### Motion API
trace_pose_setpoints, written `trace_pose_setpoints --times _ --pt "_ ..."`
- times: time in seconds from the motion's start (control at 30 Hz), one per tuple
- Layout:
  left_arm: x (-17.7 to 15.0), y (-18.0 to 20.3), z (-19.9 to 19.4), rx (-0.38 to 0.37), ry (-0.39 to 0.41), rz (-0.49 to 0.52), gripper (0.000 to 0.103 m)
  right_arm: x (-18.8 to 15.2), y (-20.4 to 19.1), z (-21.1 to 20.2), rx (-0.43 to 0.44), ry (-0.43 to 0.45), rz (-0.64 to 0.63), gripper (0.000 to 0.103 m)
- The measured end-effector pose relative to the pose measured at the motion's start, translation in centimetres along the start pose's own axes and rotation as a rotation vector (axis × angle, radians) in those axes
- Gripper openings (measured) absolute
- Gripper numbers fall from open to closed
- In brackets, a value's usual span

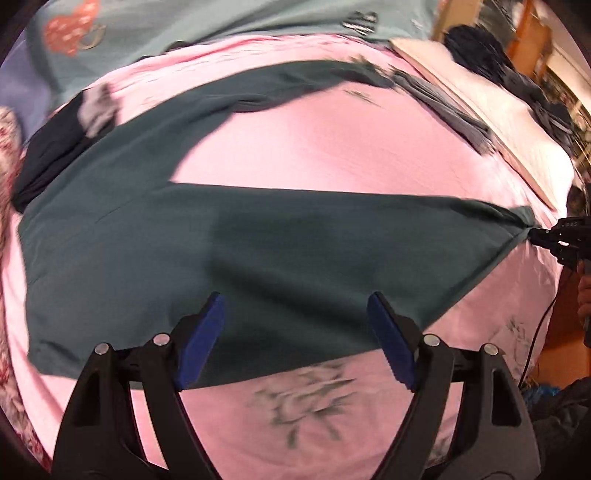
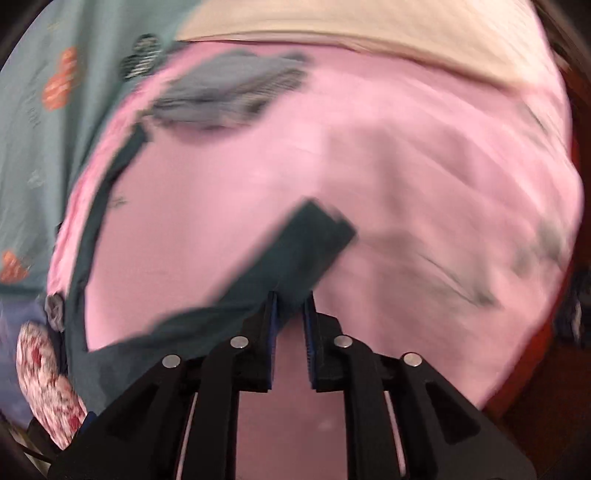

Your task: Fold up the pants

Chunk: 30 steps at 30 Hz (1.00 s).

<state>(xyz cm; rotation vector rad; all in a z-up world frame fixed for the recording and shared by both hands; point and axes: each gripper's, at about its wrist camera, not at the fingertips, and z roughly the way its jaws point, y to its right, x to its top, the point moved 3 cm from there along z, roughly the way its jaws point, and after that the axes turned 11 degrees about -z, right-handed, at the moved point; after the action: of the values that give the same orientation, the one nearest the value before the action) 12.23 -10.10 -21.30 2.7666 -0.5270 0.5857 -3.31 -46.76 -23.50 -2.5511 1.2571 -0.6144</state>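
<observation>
In the left wrist view the dark teal pants (image 1: pixel 229 236) lie spread over a pink sheet (image 1: pixel 332 147), one leg running to the right, the other angling off toward the far side. The left gripper (image 1: pixel 295 332) hangs over the near edge of that leg with its jaws spread wide; the blue pads (image 1: pixel 201 339) stand on either side of the cloth's edge and nothing is pinched between them. At the far right end of the leg the cloth gathers to a point where the right gripper (image 1: pixel 543 236) has it nipped, a cable trailing down from it. On the left, a dark navy garment (image 1: pixel 48 155) lies against the pants. At the far right a striped grey garment (image 1: pixel 443 107) lies on the sheet, beside a cream pad (image 1: pixel 480 96). A teal blanket (image 1: pixel 221 18) with a printed pattern lies along the far side.

The right wrist view is blurred. The right gripper (image 2: pixel 290 306) is clenched on the hem end of the pants (image 2: pixel 295 251), the cloth caught between its tips and spreading away to the left. The striped grey garment (image 2: pixel 229 88) lies further off on the pink sheet (image 2: pixel 406 184), the teal blanket (image 2: pixel 55 129) beyond it on the left. A floral cloth (image 2: pixel 44 369) shows at the near left.
</observation>
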Motion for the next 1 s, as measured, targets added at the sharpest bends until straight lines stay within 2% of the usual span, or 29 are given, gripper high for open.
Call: trace_pose_setpoints --times 0.07,0.1,0.17,0.23,0.33,0.4,0.43,0.5,0.53,0.6,0.63,0.7,0.8,0.9,1.0 --pt "0.0 1.4 0.5 -0.014 -0.009 0.036 0.081 0.1 0.7 -1.7 -0.012 0.03 0.024 0.021" --pt "0.0 2.0 0.7 -0.015 -0.013 0.047 0.081 0.4 0.7 -2.1 -0.003 0.046 0.022 0.021" --pt "-0.2 3.1 1.1 -0.022 -0.031 0.065 0.081 1.4 0.2 -2.3 0.022 0.051 0.009 0.033" --pt "-0.2 3.9 1.1 -0.021 -0.032 0.086 0.081 2.6 -0.4 -1.9 -0.031 0.063 -0.041 0.039" --pt "-0.3 4.3 0.8 -0.012 -0.03 0.096 0.081 3.9 -2.9 -1.2 -0.071 0.071 -0.232 0.039" --pt "-0.3 4.4 1.1 -0.003 -0.043 0.086 0.081 4.0 -4.0 0.2 0.008 0.027 -0.311 0.039" --pt "-0.4 4.2 1.5 0.007 -0.055 0.077 0.082 4.2 -4.7 1.7 0.037 -0.031 -0.35 0.039" --pt "-0.5 3.6 2.5 0.041 -0.084 0.051 0.082 4.4 -4.4 4.2 -0.113 -0.106 -0.378 0.034" --pt "-0.2 2.9 2.5 0.07 -0.089 0.022 0.082 4.8 -4.8 4.1 -0.125 -0.101 -0.36 0.032" --pt "0.7 1.4 1.2 0.089 -0.036 -0.049 0.082 5.5 -7.5 3.0 -0.042 -0.051 -0.412 0.033" --pt "1.1 0.6 0.6 0.102 -0.018 -0.082 0.083 5.9 -10.2 2.2 0.001 0.008 -0.511 0.035" --pt "2.0 -1.2 0.0 0.147 0.007 -0.141 0.084 6.4 -15.0 2.0 0.011 0.09 -0.71 0.035" --pt "3.0 -4.1 -1.0 0.21 0.042 -0.226 0.084 7.0 -22.6 4.5 0.033 0.184 -1.064 0.036" --pt "3.1 -7.5 -2.2 0.253 0.052 -0.315 0.084 8.2 -27.8 9.3 -0.048 0.228 -1.371 0.036" --pt "3.0 -9.7 -2.7 0.264 0.051 -0.339 0.085 9.0 -31.3 13.6 -0.161 0.253 -1.598 0.036"
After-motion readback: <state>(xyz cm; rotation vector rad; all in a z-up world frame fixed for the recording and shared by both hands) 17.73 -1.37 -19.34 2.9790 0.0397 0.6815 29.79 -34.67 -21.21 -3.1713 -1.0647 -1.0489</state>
